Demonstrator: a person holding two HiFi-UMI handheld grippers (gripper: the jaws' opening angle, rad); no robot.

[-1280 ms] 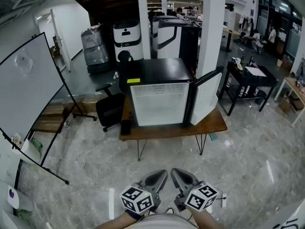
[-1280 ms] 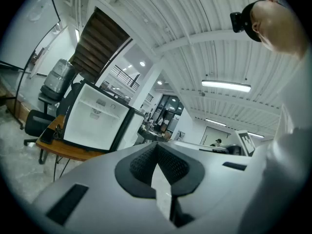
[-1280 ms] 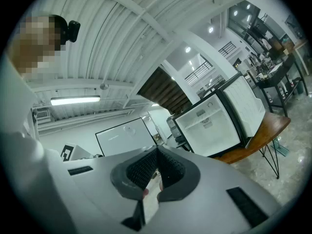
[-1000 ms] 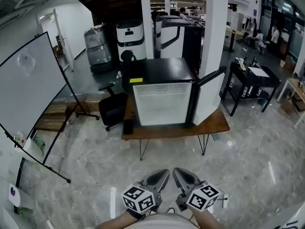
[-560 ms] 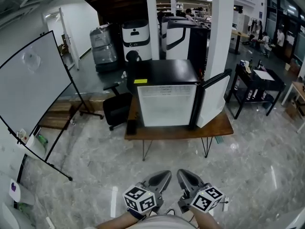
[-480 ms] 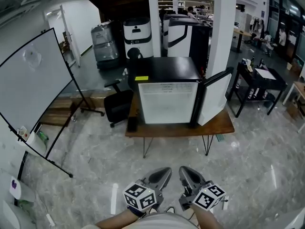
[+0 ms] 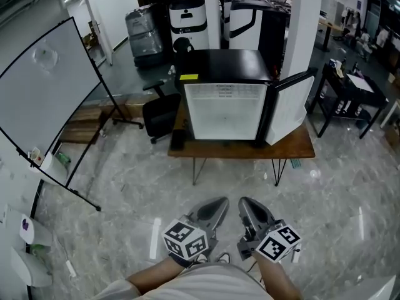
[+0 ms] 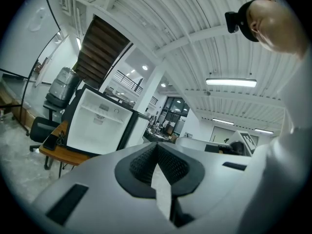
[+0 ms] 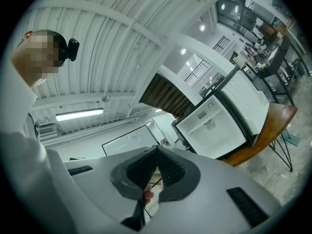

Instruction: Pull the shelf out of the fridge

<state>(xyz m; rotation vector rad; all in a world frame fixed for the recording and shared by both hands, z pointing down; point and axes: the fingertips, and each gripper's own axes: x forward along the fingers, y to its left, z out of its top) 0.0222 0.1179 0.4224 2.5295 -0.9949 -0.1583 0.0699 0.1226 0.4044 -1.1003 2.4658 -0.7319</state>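
Claws are sitting side by side at the bottom centre of the head view, close to the person's body and pointing up the frame. The left claw [image 7: 216,204] is showing its jaws pressed together in its own view, with nothing between the ribbed pads. The right claw [image 7: 246,202] is likewise closed and empty. Neither is touching anything, and both are hanging above the marble floor [image 7: 125,186], which is filling the middle of the frame.

Beyond that stretch of floor, the wooden worktop [image 7: 302,149] is standing on thin legs in the upper centre of the frame, well apart from the claws. The fridge [image 7: 225,64] is sitting on it, facing the person. Its door [image 7: 290,108] is hanging open to the right of the frame, so the pale interior is showing. A faint line is crossing the upper part of that interior, and it is probably the shelf [image 7: 226,97], though it is too small to be sure. Nothing is sticking out past the fridge's front edge, so the shelf is evidently sitting fully inside.

A whiteboard [image 7: 44,99] is leaning at the far left, and a black chair [image 7: 161,114] is standing just left of the worktop.

As for progress, the door is already open, which is the only groundwork showing. Closing the distance to the fridge, opening a claw, taking hold of the shelf's front edge and drawing it out are all waiting to be done.
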